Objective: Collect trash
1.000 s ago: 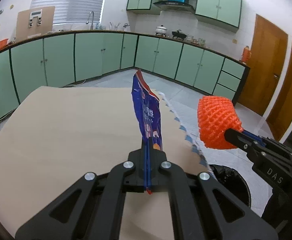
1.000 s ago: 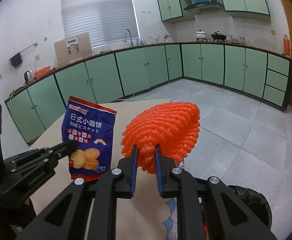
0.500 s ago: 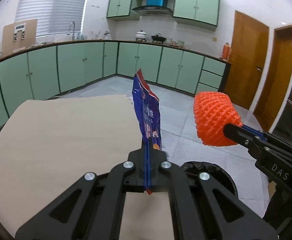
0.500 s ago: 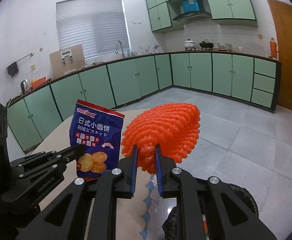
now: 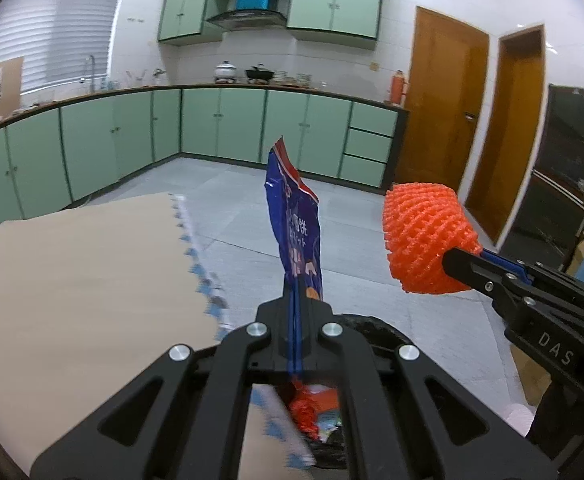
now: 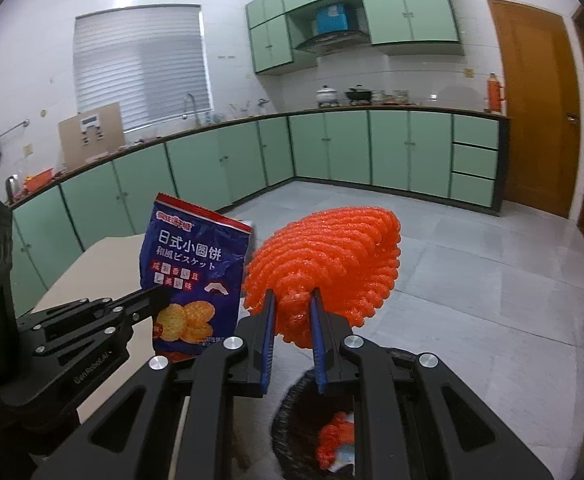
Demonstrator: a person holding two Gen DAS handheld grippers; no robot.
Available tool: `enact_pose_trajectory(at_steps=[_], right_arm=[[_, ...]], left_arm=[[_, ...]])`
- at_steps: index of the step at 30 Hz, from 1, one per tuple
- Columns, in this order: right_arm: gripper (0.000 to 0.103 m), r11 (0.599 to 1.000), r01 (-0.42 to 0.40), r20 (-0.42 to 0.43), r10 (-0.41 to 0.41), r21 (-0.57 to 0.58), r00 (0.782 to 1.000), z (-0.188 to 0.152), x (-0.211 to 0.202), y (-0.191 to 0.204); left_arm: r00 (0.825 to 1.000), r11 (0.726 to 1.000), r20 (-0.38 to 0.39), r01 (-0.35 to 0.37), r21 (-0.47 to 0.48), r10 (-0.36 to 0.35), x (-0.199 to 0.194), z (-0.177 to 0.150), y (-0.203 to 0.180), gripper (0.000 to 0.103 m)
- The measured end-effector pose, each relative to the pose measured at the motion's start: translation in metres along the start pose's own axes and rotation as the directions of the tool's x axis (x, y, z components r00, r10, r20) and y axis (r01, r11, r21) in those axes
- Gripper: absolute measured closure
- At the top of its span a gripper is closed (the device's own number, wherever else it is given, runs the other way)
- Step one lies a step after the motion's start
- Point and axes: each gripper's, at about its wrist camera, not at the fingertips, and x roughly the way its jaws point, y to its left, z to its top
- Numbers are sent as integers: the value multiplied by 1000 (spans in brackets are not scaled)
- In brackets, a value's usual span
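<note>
Both grippers tilt downward over the black bin (image 6: pixel 292 420). The left gripper (image 5: pixel 295 312) has its fingers clamped on the blue snack bag (image 5: pixel 296 232), standing upright between them. The right gripper (image 6: pixel 292 316) has its fingers pinching the orange foam net (image 6: pixel 328 256).

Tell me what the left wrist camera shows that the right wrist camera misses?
Only the left view shows the second brown wooden door and dark shelving.

Only the right view shows the blue biscuit bag's printed front and a towel rail.

Both show the bag in the left gripper, the orange foam net in the right gripper, and the black bin.
</note>
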Motion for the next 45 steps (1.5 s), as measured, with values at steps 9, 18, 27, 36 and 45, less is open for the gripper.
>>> enact_pose_trajectory(at_steps=[9, 18, 27, 36, 45], right_arm=[[87, 996, 77, -53, -75, 53, 996, -26, -2, -44], [87, 987, 113, -140, -97, 112, 985, -58, 20, -80], [79, 983, 122, -226, -90, 135, 970, -77, 53, -94], [43, 975, 143, -236, -100, 173, 967, -82, 57, -105], [37, 976, 133, -204, -97, 172, 974, -73, 42, -102]], left_arm=[[995, 996, -68, 75, 49, -72, 36, -25, -48, 103], [982, 993, -167, 97, 69, -84, 79, -46, -65, 103], [970, 993, -228, 101, 63, -84, 108, -51, -71, 100], [970, 995, -232, 89, 38, -78, 113, -47, -65, 83], [987, 997, -148, 67, 28, -62, 82, -28, -54, 68]])
